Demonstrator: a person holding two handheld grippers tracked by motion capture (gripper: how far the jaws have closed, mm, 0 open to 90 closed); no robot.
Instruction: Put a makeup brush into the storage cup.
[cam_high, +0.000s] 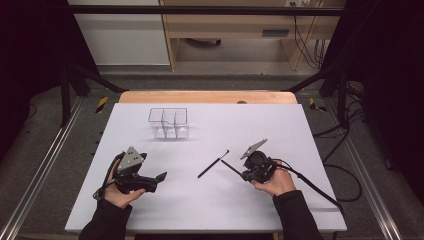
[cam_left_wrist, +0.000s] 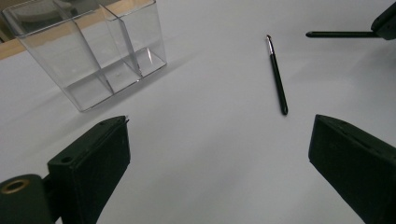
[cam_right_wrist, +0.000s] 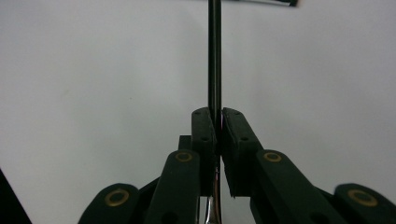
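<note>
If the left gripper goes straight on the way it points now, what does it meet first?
Probably the black pen lying on the white table, ahead between the left gripper's open jaws; depth is unclear. The clear box stands off to one side.

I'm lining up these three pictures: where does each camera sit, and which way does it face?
High view: above the person's side, facing forward and down on the white table; both forearms show.
Left gripper view: rides the left hand-held gripper, open jaws facing the clear divided box and a loose black pen.
Right gripper view: rides the right hand-held gripper, shut on a thin black pen.
All three share the table.
</note>
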